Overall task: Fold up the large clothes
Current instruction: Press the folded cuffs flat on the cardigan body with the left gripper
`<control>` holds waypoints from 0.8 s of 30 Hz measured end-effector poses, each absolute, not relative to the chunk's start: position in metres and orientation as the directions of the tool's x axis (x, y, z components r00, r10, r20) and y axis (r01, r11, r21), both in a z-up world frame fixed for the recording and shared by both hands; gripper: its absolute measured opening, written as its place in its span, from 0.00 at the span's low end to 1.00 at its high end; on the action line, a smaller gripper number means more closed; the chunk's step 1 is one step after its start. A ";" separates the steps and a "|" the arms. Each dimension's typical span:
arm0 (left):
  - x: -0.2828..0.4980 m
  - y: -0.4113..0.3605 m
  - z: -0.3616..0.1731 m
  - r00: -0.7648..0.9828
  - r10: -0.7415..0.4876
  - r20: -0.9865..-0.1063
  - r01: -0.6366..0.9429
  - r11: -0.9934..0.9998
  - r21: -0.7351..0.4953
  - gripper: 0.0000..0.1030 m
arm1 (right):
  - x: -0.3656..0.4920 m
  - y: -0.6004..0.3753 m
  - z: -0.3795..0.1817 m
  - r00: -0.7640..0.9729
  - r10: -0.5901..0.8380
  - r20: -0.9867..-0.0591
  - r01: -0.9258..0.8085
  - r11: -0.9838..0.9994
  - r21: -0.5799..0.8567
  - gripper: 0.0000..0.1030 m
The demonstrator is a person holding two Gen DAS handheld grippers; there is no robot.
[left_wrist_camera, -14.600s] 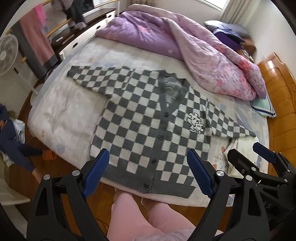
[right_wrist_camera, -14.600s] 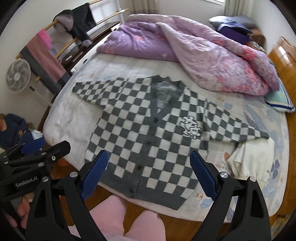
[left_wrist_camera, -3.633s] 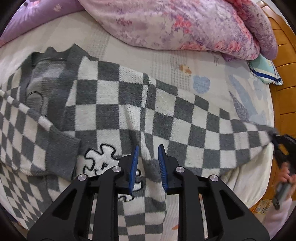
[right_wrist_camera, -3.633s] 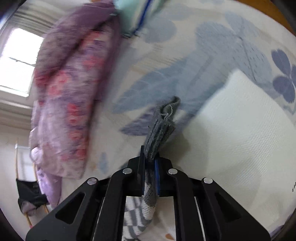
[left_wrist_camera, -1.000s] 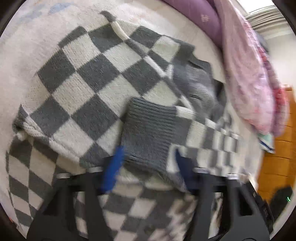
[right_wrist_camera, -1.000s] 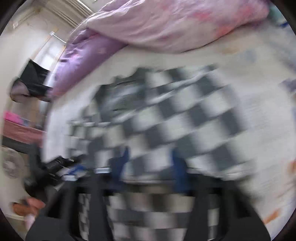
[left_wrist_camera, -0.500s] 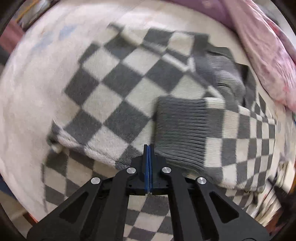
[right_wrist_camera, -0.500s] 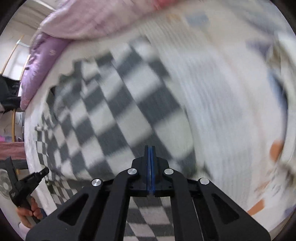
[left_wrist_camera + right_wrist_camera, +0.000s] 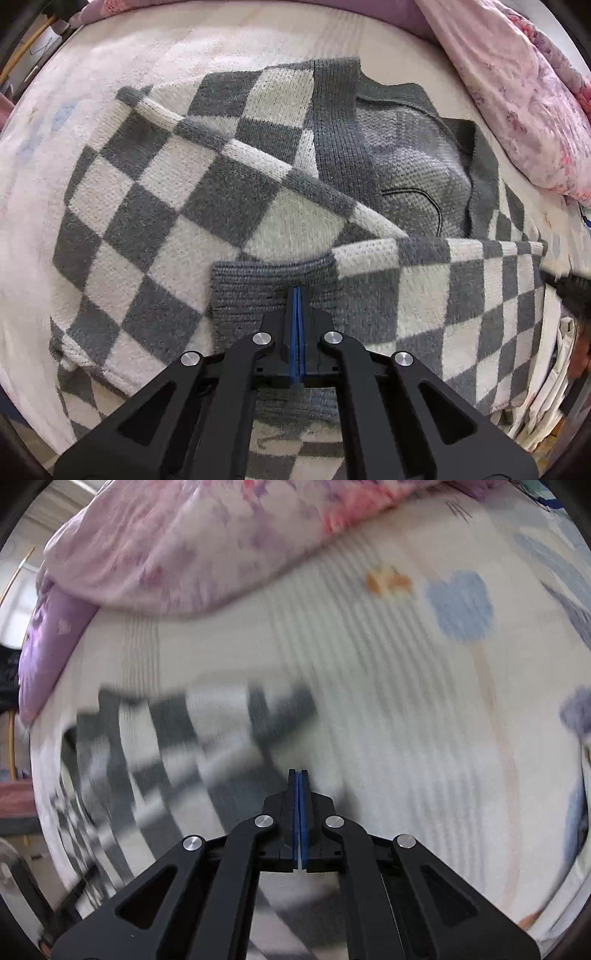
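A grey-and-white checked cardigan [image 9: 177, 206] lies on the bed with both sleeves folded in across its chest. The right sleeve's grey ribbed cuff [image 9: 251, 291] lies on top, just ahead of my left gripper [image 9: 297, 291], which is shut with nothing between its pads. In the right wrist view the cardigan [image 9: 177, 731] shows blurred at the left. My right gripper [image 9: 298, 775] is shut and empty, above the bedsheet by the cardigan's right edge.
A pink and purple quilt [image 9: 517, 92] is heaped along the far side of the bed and also shows in the right wrist view [image 9: 177, 554]. The patterned bedsheet [image 9: 424, 720] spreads to the right. White cloth [image 9: 554, 387] lies at the bed's right edge.
Both grippers were open a second ago and have shut empty. The right sleeve now lies folded across the chest. The right gripper has swung right, toward the bare sheet.
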State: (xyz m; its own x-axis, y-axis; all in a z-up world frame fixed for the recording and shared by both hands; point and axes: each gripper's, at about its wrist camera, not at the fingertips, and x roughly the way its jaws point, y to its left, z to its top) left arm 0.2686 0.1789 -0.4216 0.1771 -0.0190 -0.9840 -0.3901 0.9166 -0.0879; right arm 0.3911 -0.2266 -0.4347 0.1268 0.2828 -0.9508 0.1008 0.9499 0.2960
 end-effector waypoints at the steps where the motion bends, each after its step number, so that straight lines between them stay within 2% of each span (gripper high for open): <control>1: 0.264 0.178 -0.420 0.164 -0.023 -0.986 -0.391 0.916 -0.086 0.00 | 0.379 -0.230 -0.435 0.114 0.284 -0.952 0.104 0.950 0.296 0.00; 4: 0.248 0.176 -0.414 0.144 -0.019 -0.989 -0.380 0.922 -0.073 0.00 | 0.320 -0.244 -0.436 0.048 0.305 -0.951 0.153 0.939 0.309 0.00; 9: 0.223 0.176 -0.421 0.145 -0.031 -0.989 -0.407 0.909 -0.088 0.00 | 0.270 -0.257 -0.428 0.053 0.317 -0.947 0.238 0.917 0.321 0.00; 13: 0.222 0.176 -0.416 0.133 -0.022 -0.991 -0.419 0.905 -0.076 0.01 | 0.274 -0.257 -0.430 0.034 0.302 -0.953 0.289 0.910 0.299 0.00; 15: 0.221 0.172 -0.410 0.151 -0.016 -0.988 -0.395 0.916 -0.075 0.01 | 0.276 -0.252 -0.415 0.021 0.270 -0.963 0.246 0.932 0.267 0.01; 17: 0.221 0.171 -0.424 0.128 -0.023 -0.991 -0.393 0.917 -0.072 0.00 | 0.274 -0.248 -0.432 -0.002 0.234 -0.972 0.230 0.946 0.228 0.00; 21: 0.226 0.164 -0.422 0.125 -0.013 -0.992 -0.393 0.917 -0.062 0.00 | 0.274 -0.258 -0.435 0.013 0.277 -0.961 0.282 0.921 0.269 0.00; 22: 0.225 0.163 -0.417 0.123 -0.013 -0.992 -0.392 0.918 -0.061 0.06 | 0.274 -0.259 -0.428 0.021 0.271 -0.962 0.282 0.922 0.266 0.00; 23: 0.223 0.161 -0.413 0.117 -0.014 -0.993 -0.390 0.919 -0.059 0.21 | 0.274 -0.256 -0.418 0.032 0.249 -0.968 0.272 0.930 0.248 0.06; 24: 0.221 0.159 -0.409 0.112 -0.014 -0.994 -0.390 0.919 -0.057 0.31 | 0.273 -0.254 -0.409 0.040 0.231 -0.972 0.255 0.938 0.234 0.06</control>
